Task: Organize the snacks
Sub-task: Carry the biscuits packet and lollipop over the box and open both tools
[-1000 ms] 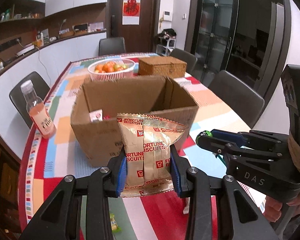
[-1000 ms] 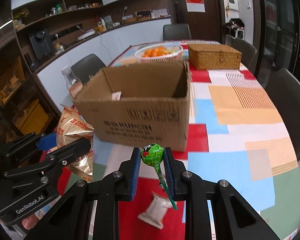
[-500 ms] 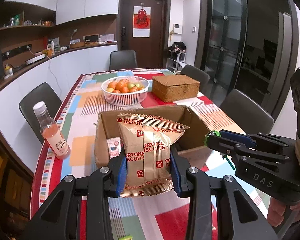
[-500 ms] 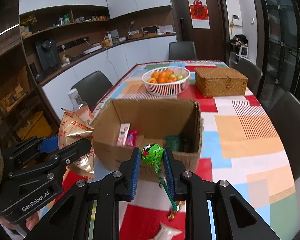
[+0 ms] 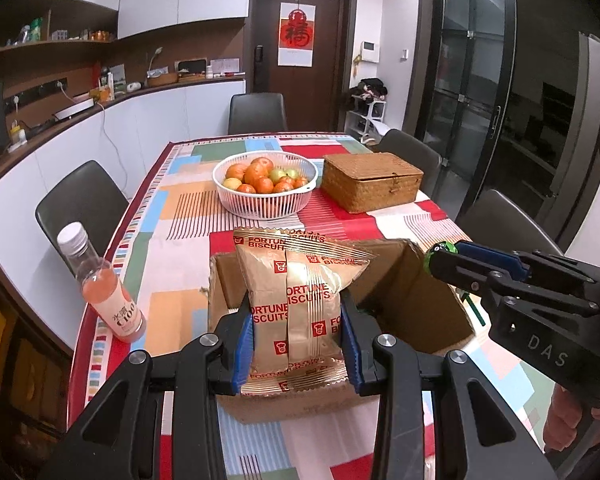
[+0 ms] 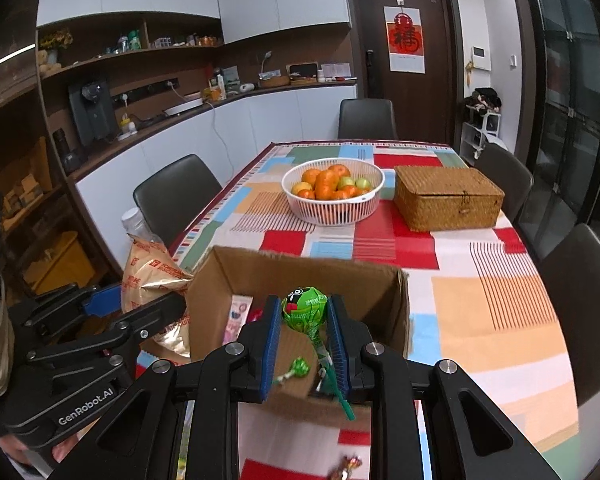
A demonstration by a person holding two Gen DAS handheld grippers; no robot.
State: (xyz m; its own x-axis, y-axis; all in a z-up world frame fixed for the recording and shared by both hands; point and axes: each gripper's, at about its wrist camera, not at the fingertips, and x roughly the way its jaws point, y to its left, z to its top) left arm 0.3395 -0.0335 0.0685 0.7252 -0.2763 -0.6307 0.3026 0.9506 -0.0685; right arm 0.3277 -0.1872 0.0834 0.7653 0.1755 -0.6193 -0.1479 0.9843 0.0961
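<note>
My left gripper (image 5: pixel 299 344) is shut on a gold Fortune Biscuits packet (image 5: pixel 296 304) and holds it upright over the near left part of the open cardboard box (image 5: pixel 420 308). My right gripper (image 6: pixel 304 340) is shut on a green lollipop (image 6: pixel 303 310), held over the box (image 6: pixel 364 284), stick pointing down. Inside the box lie a pink packet (image 6: pixel 238 316), a red wrapper and a second green lollipop (image 6: pixel 299 368). The right gripper also shows at the right of the left wrist view (image 5: pixel 444 258); the left gripper and its packet (image 6: pixel 152 280) show at the left of the right wrist view.
A white basket of fruit (image 5: pixel 265 184) and a wicker box (image 5: pixel 372 180) stand beyond the cardboard box. A bottle of pink drink (image 5: pixel 104 288) stands near the table's left edge. A wrapped candy (image 6: pixel 350 465) lies on the tablecloth below. Dark chairs surround the table.
Both grippers have risen and moved forward, from in front of the box to above its opening. Each still holds its snack.
</note>
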